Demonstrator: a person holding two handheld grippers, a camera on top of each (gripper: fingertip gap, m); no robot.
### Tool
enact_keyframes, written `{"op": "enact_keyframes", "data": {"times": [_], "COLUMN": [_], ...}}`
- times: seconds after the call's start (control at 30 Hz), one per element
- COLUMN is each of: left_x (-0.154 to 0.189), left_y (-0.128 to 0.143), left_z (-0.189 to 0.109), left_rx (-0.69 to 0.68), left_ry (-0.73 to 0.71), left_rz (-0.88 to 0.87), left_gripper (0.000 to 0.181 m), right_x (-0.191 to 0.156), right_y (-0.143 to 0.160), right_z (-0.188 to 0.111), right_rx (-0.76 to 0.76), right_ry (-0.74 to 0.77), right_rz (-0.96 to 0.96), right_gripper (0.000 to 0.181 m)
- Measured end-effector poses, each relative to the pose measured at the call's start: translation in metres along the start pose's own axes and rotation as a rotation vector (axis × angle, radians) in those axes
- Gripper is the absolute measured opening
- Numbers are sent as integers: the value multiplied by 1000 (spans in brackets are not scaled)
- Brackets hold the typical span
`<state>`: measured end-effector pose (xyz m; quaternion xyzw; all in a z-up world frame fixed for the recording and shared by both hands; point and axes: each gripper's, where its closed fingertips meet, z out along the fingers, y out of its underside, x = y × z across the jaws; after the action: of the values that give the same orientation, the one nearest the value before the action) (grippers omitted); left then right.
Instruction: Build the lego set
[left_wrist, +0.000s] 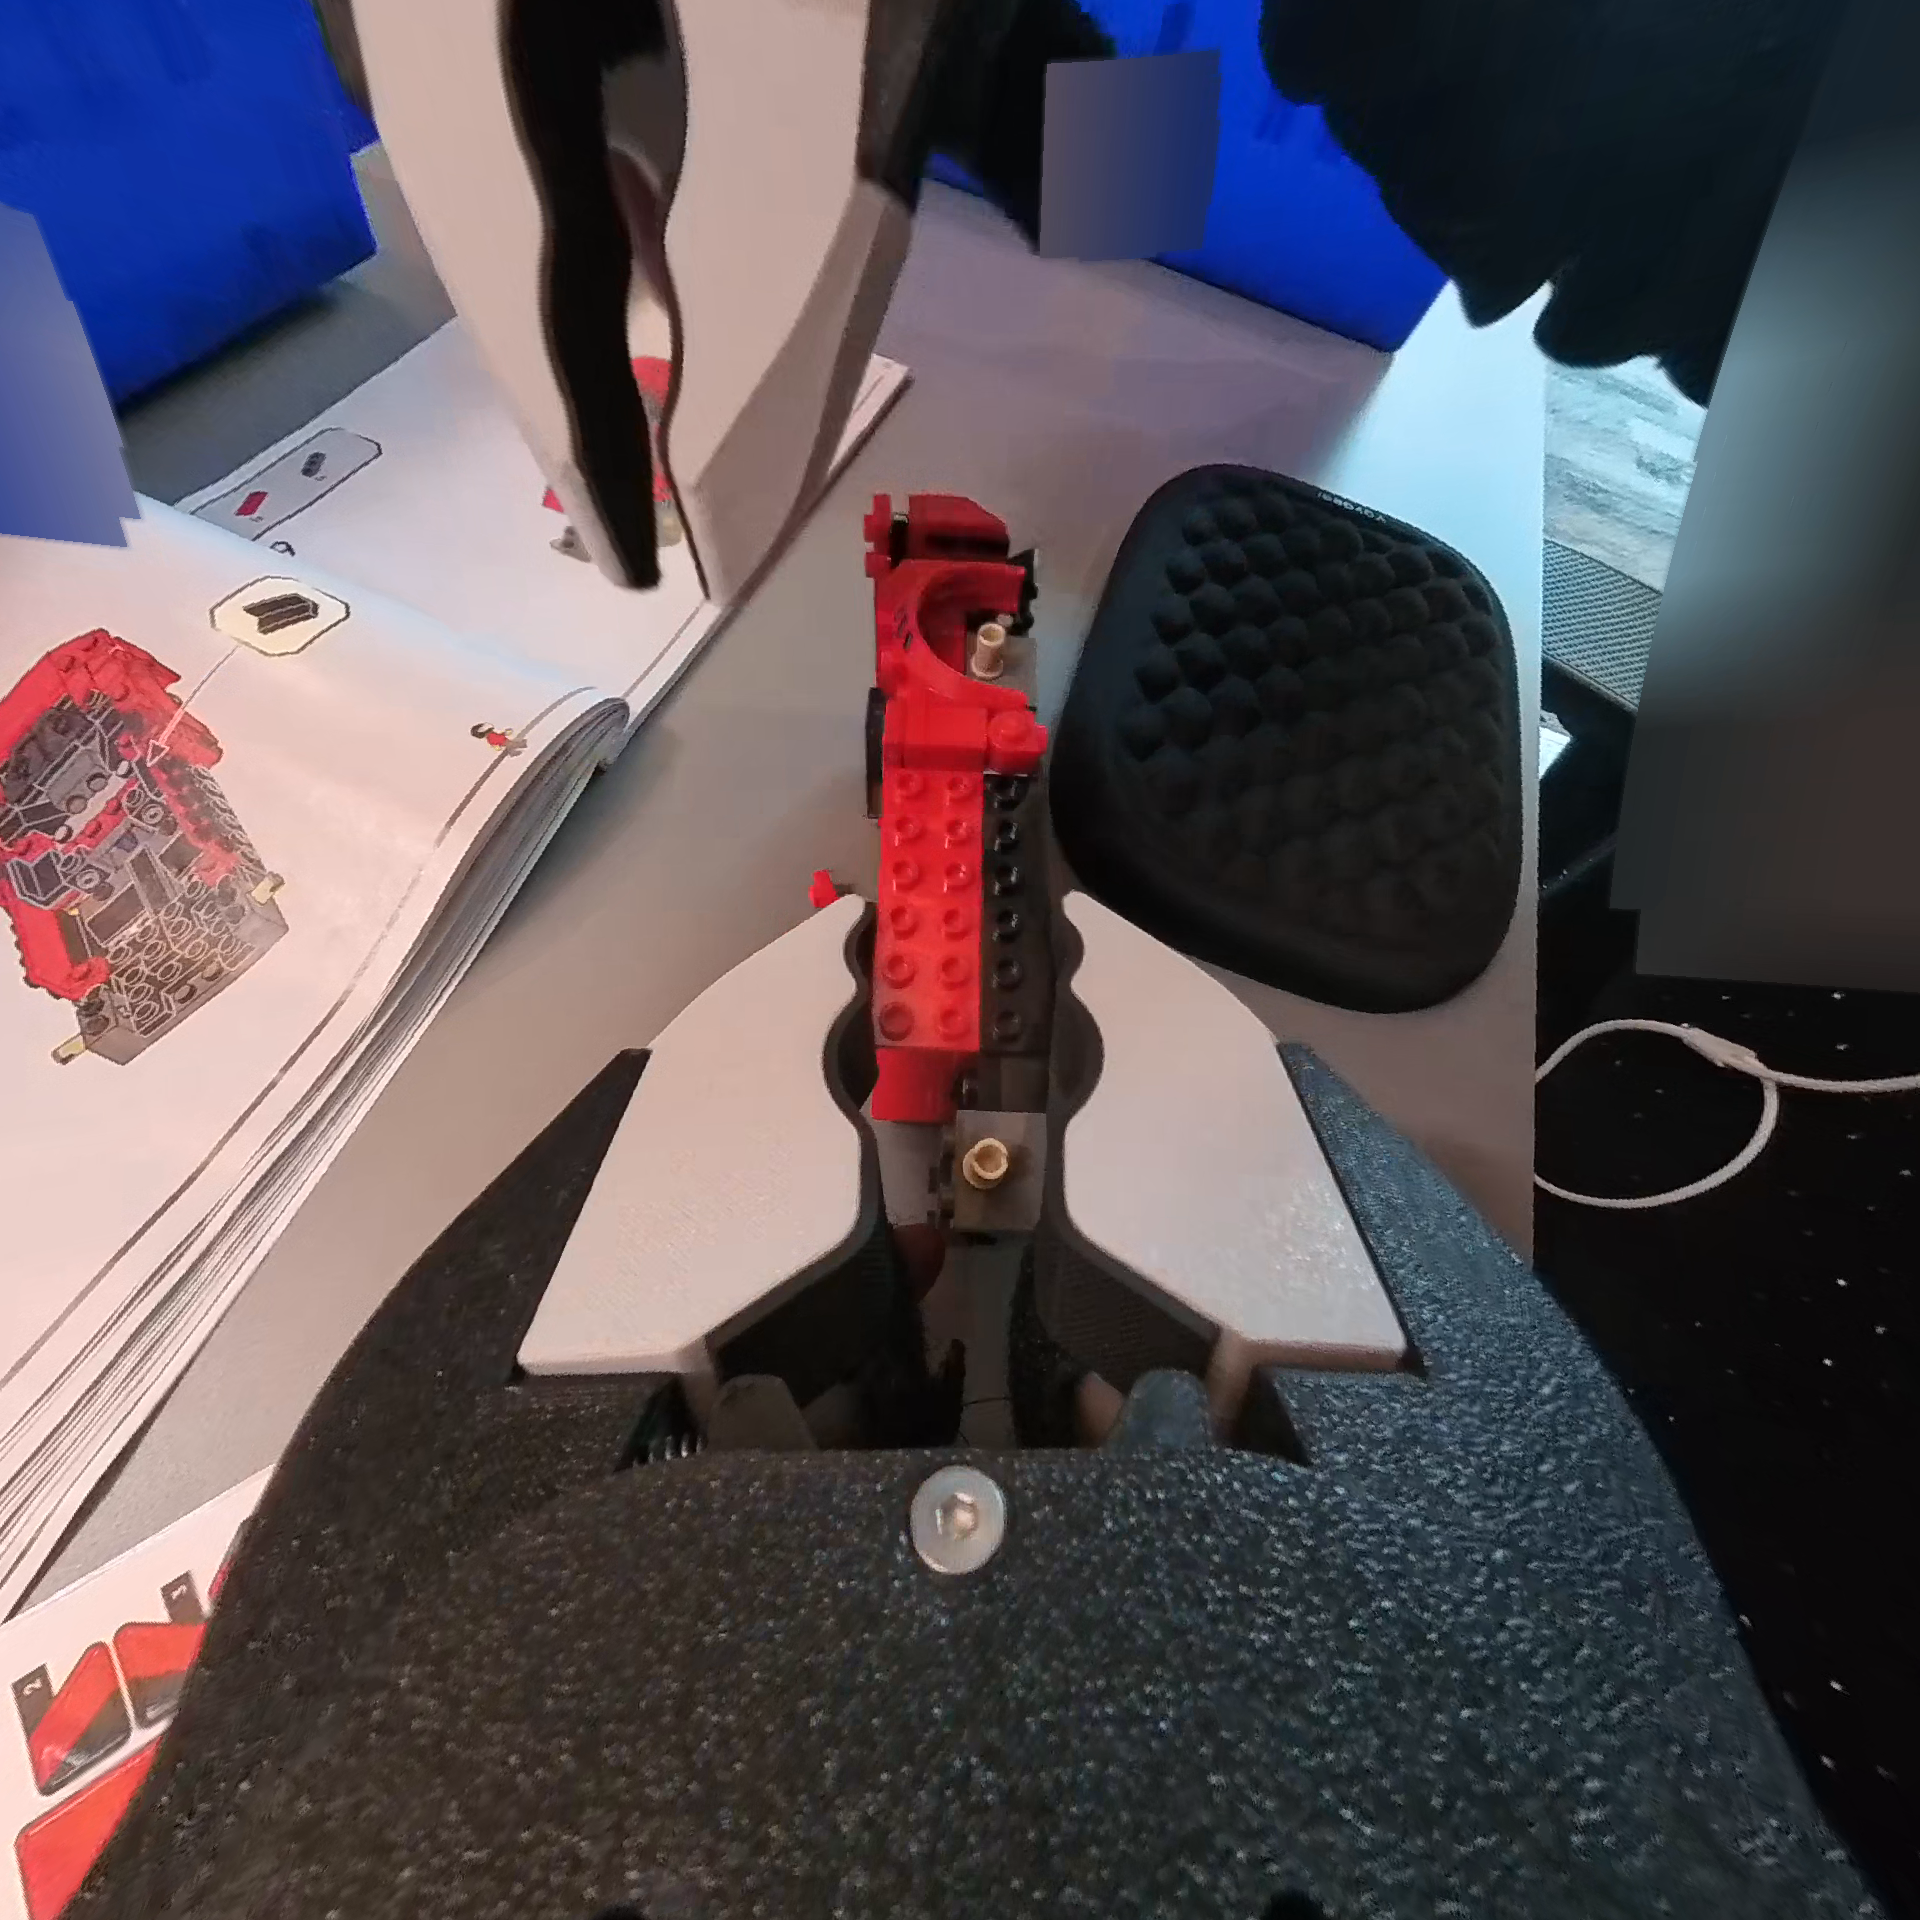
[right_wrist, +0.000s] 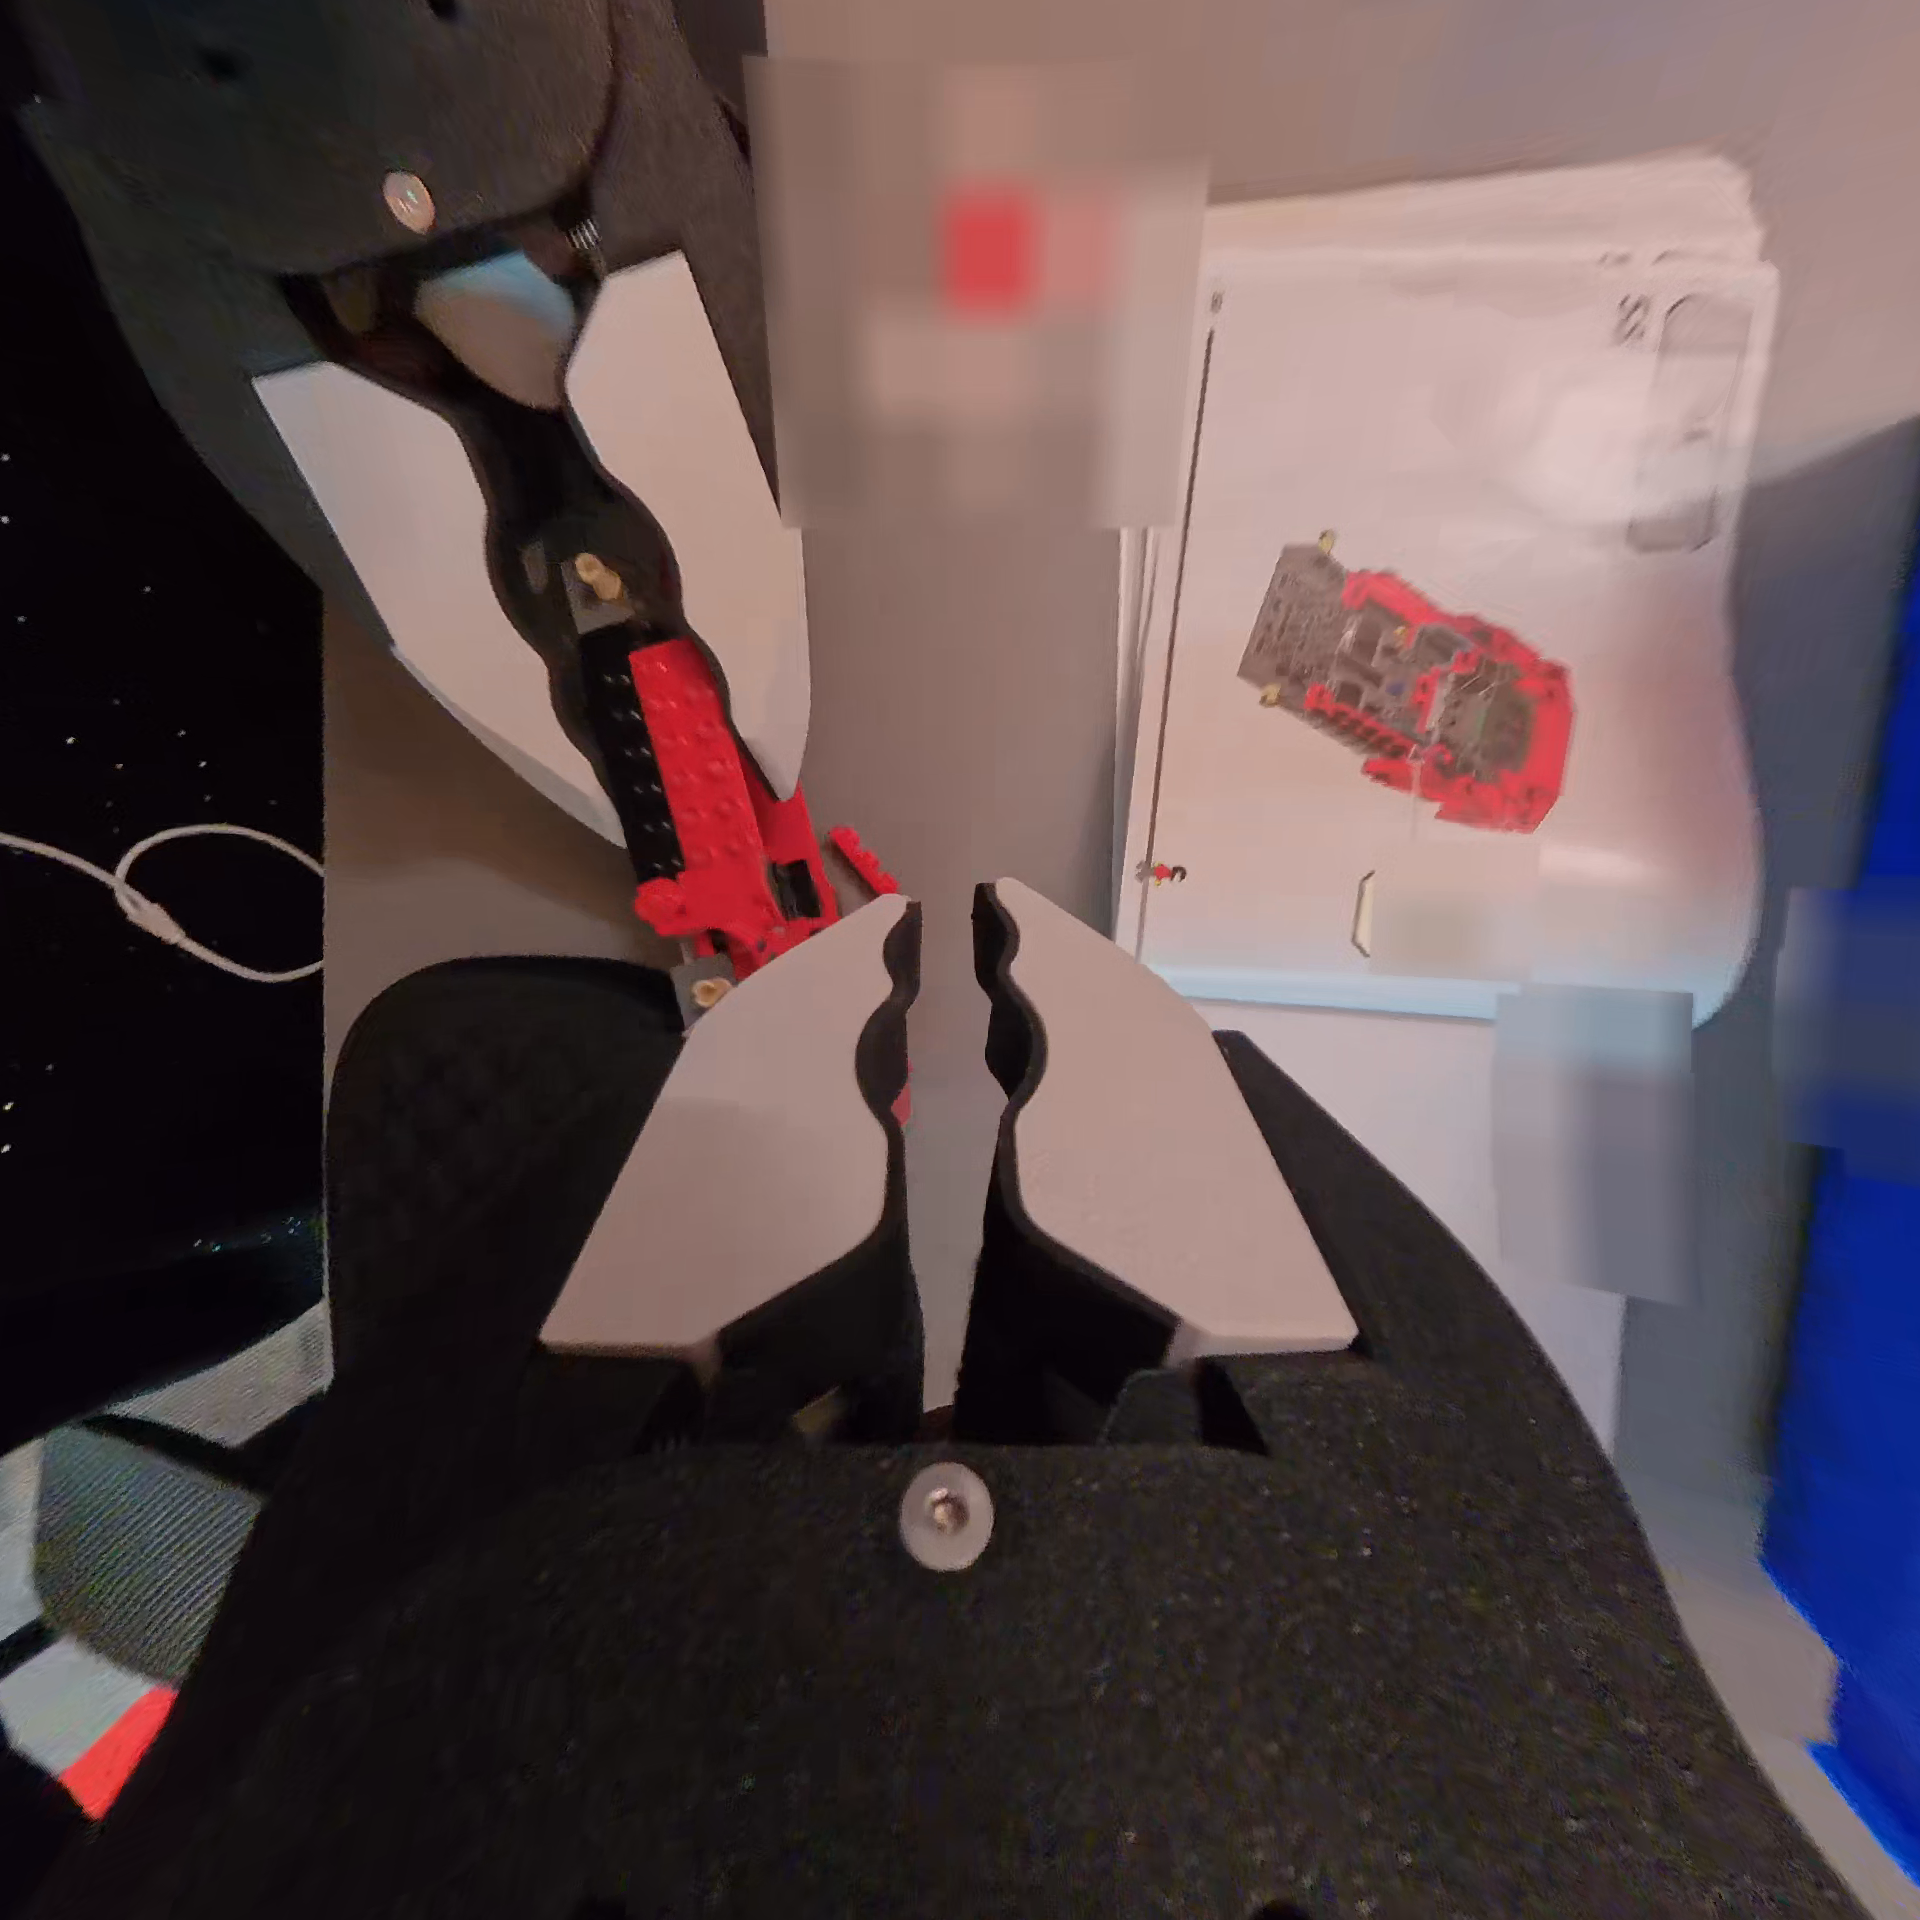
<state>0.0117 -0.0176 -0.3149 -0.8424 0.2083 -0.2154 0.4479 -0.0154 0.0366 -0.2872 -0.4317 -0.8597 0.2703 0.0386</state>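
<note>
Left gripper (left_wrist: 961, 935) level over the table (left_wrist: 1039, 395), fingers clamped on the red-and-black lego assembly (left_wrist: 951, 831) — it juts forward past the tips. Right gripper (right_wrist: 945, 914) points down beside it — fingers slightly parted, empty, near the open instruction booklet (right_wrist: 1455, 623).

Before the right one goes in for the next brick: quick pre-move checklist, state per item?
1. Left hand-held gripper clamped on the red and black lego car assembly: ok.
2. Assembly held off the grey table, studs facing the left camera: ok.
3. Right hand-held gripper empty, jaws a narrow gap apart: ok for picking, but no brick in it yet.
4. Instruction booklet open at a build step: ok.
5. Loose small red piece beside the assembly: cannot tell if it is the next part.
6. Black textured pad close beside the assembly: cannot tell if it obstructs.
</note>
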Motion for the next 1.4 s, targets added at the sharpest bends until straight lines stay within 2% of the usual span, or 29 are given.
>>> {"op": "enact_keyframes", "data": {"times": [0.17,0.27,0.43,0.6,0.73,0.8,0.9,1.07,1.17,1.27,1.3,1.4], "left_x": [1,11,17,16,16,14,4,-32,-38,-35,-32,-26], "left_y": [0,0,-1,-2,-2,-3,-6,-11,-14,-15,-15,-14], "left_z": [0,-1,-3,-4,-4,-4,-5,-11,-10,-7,-4,-2], "left_rx": [-1,3,20,30,29,33,48,69,87,100,110,132], "left_ry": [7,45,33,37,29,6,-74,-356,-400,-402,-383,-345], "left_rz": [2,66,151,138,140,140,116,27,-30,-74,-92,-135], "left_gripper": [29,29,29,29,29,29,29,29,29,29,29,29], "right_x": [7,-3,-20,-18,-15,-7,12,6,-5,-11,-15,-26], "right_y": [27,24,25,25,29,28,28,3,-8,-13,-15,-16], "right_z": [22,31,50,62,65,56,28,-25,-27,-21,-20,-10], "right_rx": [-67,-24,-15,-24,-20,19,72,264,287,197,168,87], "right_ry": [-86,-170,-261,-185,-104,-32,139,460,708,999,1064,1110], "right_rz": [43,30,-100,-249,-290,-263,-139,13,31,-28,-45,-65], "right_gripper": [7,7,8,10,5,5,5,5,4,5,5,5]}}
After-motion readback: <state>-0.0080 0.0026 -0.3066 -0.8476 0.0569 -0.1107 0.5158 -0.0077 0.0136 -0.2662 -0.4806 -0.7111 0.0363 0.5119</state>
